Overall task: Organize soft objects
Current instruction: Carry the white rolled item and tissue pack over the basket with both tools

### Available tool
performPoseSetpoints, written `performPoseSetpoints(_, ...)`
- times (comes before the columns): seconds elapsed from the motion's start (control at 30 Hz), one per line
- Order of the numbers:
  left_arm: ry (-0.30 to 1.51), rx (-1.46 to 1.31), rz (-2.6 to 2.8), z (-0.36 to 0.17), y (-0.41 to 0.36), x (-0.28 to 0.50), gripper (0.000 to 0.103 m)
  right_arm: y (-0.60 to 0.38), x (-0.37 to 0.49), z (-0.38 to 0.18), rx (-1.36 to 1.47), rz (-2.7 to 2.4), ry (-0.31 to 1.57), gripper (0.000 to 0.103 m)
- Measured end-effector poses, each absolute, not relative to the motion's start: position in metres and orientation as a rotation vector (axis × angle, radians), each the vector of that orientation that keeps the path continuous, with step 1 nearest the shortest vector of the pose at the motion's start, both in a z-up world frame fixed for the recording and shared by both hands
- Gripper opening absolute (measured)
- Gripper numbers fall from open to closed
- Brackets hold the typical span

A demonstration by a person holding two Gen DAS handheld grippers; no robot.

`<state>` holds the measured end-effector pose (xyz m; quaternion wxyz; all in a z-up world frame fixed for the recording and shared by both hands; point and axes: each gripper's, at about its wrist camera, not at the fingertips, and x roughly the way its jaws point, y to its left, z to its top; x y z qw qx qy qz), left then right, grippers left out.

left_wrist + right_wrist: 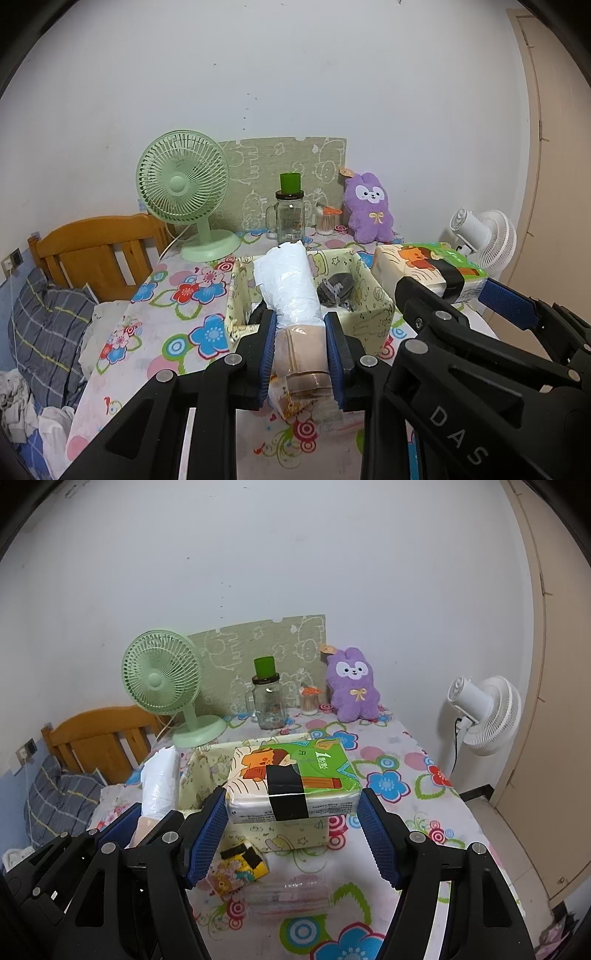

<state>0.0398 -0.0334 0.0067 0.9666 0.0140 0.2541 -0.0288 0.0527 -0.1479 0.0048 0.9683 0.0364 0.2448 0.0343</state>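
My left gripper (300,350) is shut on a clear plastic packet of folded beige and white cloth (291,295), held above the front edge of a pale yellow fabric bin (373,314). Grey rolled socks (336,290) lie in the bin. My right gripper (293,834) holds a green tissue pack with black tape (293,779) between its blue pads, over the bin (207,771). The tissue pack also shows at the right of the left wrist view (424,267). A purple plush bunny (351,683) sits at the back of the table.
A green desk fan (162,686), a glass jar with green lid (267,698) and a cotton swab jar (308,699) stand at the back. A small yellow packet (240,867) and a clear packet (291,893) lie on the floral tablecloth. A white fan (484,712) stands right, a bed left.
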Motion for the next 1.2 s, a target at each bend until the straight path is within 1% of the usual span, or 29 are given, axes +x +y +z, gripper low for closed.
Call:
performPoseSetpoints(0.57,0.537,0.028,-0.061,0.002,-0.027,0.092,0.026,-0.138,0.105,0.001,0.067,0.079,0.515,0.074)
performPoseSetpoints(1.2,0.637,0.035,-0.12,-0.034,-0.033,0.159,0.027,-0.14,0.171,-0.033,0.069,0.083,0.589,0.074)
